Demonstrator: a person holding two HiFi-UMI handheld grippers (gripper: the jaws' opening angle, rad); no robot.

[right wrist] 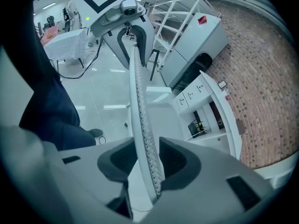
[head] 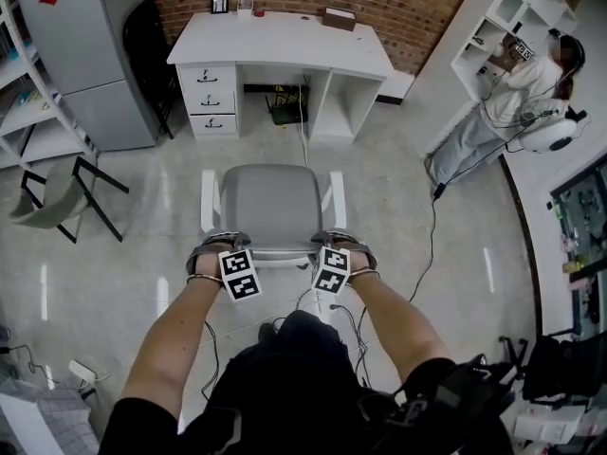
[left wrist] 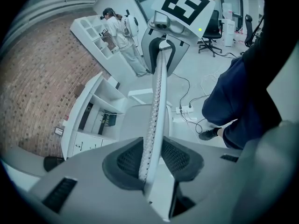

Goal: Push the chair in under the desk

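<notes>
Squarely ahead of both tools stood the chair (head: 270,202): a grey padded seat on a white frame, its thin white backrest (left wrist: 156,101) lined with perforated mesh. It sat on the floor (head: 142,226), apart from the white worktop (head: 285,41) well beyond the tools and not yet under it. The left tool (head: 221,243) pinched the backrest's top edge near its left end, and the right tool (head: 340,242) pinched it near its right end. Both bare forearms (head: 171,339) reached forward, angled slightly inward, with the marker cubes facing up.

Navy clothes (head: 294,377), grey marker-cubed claws (head: 220,243) (head: 343,241)
</notes>
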